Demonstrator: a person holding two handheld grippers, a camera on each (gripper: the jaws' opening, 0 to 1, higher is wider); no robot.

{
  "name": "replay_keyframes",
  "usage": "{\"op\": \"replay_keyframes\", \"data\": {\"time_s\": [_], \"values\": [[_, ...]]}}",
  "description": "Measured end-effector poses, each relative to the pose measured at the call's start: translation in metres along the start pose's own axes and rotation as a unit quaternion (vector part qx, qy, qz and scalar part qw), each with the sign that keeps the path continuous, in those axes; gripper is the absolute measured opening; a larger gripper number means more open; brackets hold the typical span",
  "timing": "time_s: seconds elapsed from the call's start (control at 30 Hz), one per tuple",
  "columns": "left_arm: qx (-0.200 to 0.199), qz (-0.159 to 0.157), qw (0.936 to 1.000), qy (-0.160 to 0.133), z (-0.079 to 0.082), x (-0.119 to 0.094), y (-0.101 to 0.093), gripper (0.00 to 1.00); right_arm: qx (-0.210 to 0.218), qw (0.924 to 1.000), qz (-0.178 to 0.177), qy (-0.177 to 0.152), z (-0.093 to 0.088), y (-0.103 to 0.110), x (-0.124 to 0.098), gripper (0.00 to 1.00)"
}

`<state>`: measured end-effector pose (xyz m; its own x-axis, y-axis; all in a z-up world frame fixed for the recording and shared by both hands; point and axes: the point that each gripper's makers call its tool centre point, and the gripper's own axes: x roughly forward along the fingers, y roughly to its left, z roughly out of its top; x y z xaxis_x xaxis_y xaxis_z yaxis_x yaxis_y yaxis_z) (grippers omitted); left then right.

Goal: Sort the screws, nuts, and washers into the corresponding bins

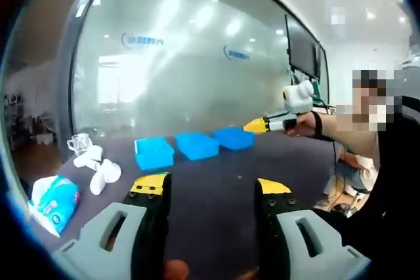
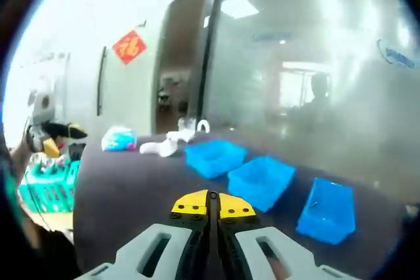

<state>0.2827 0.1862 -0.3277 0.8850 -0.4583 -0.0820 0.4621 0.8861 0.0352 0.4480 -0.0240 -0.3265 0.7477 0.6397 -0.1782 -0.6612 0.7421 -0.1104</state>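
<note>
My left gripper (image 1: 211, 191), grey with yellow tips, stands wide apart with nothing between its jaws. My right gripper (image 2: 209, 205) is pressed together, yellow tip against yellow tip, and I cannot see anything caught between them; if some very small piece is there, it is too small to tell. In the left gripper view the right gripper (image 1: 257, 125) is held out above the far end of the table, near the bins.

Beyond the tools lies the dark table top (image 1: 216, 175). On it stand three blue plastic bins in a row: the near-left bin (image 1: 153, 153), the middle bin (image 1: 197, 145) and the far bin (image 1: 234, 138), each just beside the next. From the right gripper view they look empty, as far as I can see. I do not find the screws, nuts or washers on the table; they are hidden or too small to make out.

At the left end there are white crumpled pieces (image 1: 98, 168), a clear glass cup (image 1: 80, 142) and a blue-and-white tissue pack (image 1: 54, 201).

I judge that the sorting is at its beginning. The next move calls for finding the small parts first, then pinching one precisely, because such pieces slip easily.
</note>
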Motion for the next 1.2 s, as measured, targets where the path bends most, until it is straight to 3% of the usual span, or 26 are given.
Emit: {"op": "replay_keyframes", "data": {"time_s": [0.37, 0.57, 0.63, 0.93, 1.2], "values": [[-0.01, 0.003, 0.9996, -0.028, 0.019, -0.011, -0.001, 0.5, 0.031, 0.9972, -0.055, -0.041, 0.027, -0.028, 0.046, 0.01], [-0.006, 0.011, 0.9995, -0.029, 0.019, -0.012, 0.002, 0.5, 0.028, 0.9962, -0.079, -0.024, 0.03, -0.048, 0.085, 0.01], [-0.006, 0.014, 0.9995, -0.027, 0.017, -0.013, 0.003, 0.5, 0.048, 0.9943, -0.09, -0.031, 0.035, -0.056, 0.095, 0.01], [-0.023, 0.01, 0.9992, -0.032, 0.016, -0.014, 0.002, 0.5, 0.039, 0.9922, -0.118, -0.006, 0.044, -0.079, 0.139, 0.01], [-0.023, 0.015, 0.9992, -0.029, 0.014, -0.015, 0.005, 0.5, 0.04, 0.9894, -0.14, 0.002, 0.044, -0.092, 0.158, 0.01]]}}
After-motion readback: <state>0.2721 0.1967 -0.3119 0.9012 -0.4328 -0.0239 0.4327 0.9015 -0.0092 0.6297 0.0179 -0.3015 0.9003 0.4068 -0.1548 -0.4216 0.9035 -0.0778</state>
